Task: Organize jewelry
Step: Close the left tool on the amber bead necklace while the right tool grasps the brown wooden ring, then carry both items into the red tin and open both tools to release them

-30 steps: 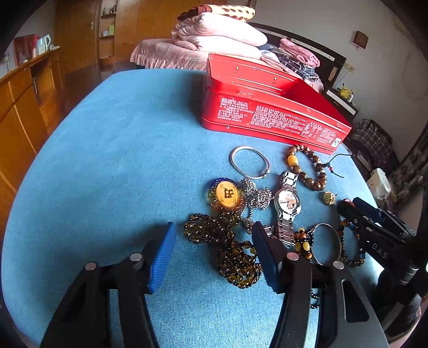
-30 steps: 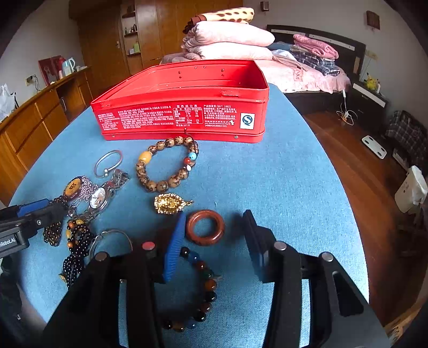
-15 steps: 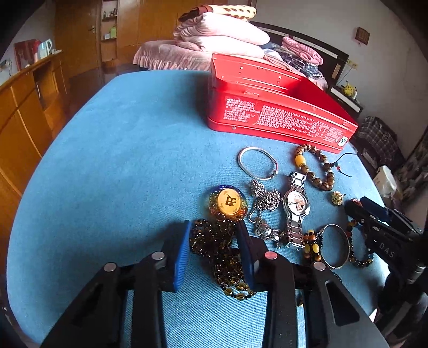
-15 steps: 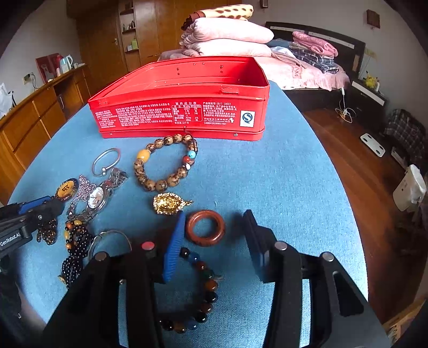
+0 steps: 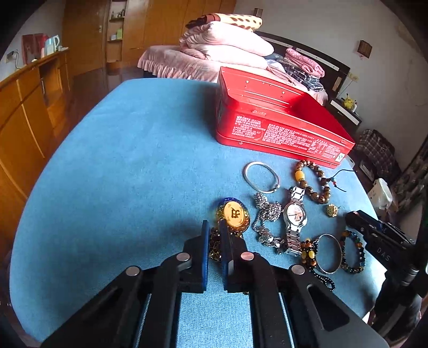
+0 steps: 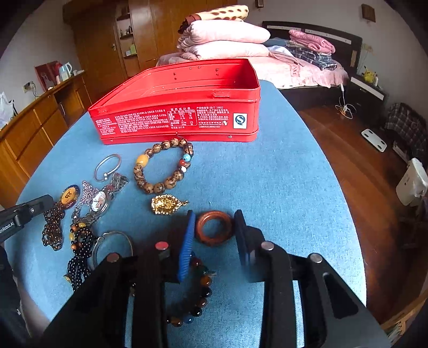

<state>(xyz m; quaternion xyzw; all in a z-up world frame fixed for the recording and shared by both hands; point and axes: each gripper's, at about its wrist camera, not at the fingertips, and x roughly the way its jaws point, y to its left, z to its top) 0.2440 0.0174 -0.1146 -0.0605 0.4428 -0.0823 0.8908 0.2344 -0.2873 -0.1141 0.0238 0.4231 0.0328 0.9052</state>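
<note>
Left gripper (image 5: pixel 213 232): clamped on dark bead necklace (image 5: pixel 214 247), lower centre.
Right gripper (image 6: pixel 214 227): closing around brown ring (image 6: pixel 213 227); contact apparently not made.
Red tin (image 6: pixel 176 107): open, upper centre.

Red tin (image 6: pixel 176 112), blue cloth (image 6: pixel 281 187), leopard-spot blanket (image 6: pixel 227 12).

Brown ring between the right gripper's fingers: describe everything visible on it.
The brown ring is a thick, smooth reddish-brown band that looks like polished wood or stone, whole, lying flat on the blue tablecloth. It sits between the right gripper fingers, whose jaws are closing; contact with the pads is unclear. The gold pendant lies apart beside it.
</note>
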